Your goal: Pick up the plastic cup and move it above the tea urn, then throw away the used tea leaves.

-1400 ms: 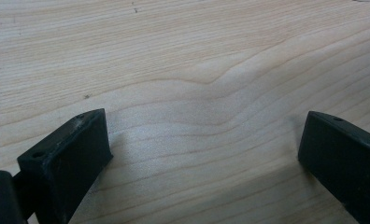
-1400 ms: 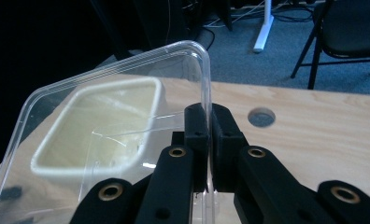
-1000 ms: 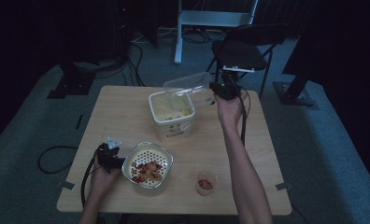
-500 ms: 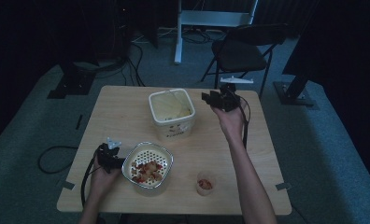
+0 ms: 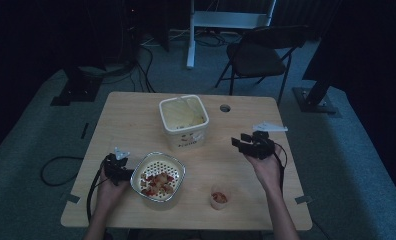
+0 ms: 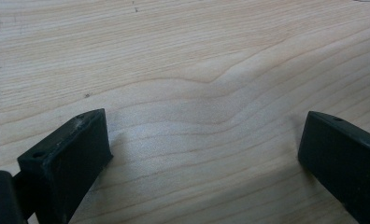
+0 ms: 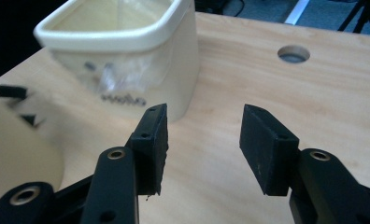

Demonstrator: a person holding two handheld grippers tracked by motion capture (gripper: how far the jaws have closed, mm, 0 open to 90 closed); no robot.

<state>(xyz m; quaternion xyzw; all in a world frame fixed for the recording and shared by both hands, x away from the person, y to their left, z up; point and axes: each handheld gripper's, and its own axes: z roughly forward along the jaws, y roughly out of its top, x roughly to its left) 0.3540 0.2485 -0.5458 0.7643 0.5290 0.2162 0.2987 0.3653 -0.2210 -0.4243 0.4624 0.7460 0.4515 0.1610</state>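
Standing in a dark room before a folding chair (image 5: 258, 52), the wooden table (image 5: 136, 120) carries a cream tub (image 5: 183, 120) at centre. Nearer the person lie a colander (image 5: 157, 176) of reddish pieces, possibly fruit, and a small cup (image 5: 219, 197). Left gripper (image 5: 117, 170), beside the colander, and right gripper (image 5: 249, 145), right of the tub, are both spread, gripping nothing.

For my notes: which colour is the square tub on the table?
Cream, almost off-white; the tub shows it best in the right gripper view.
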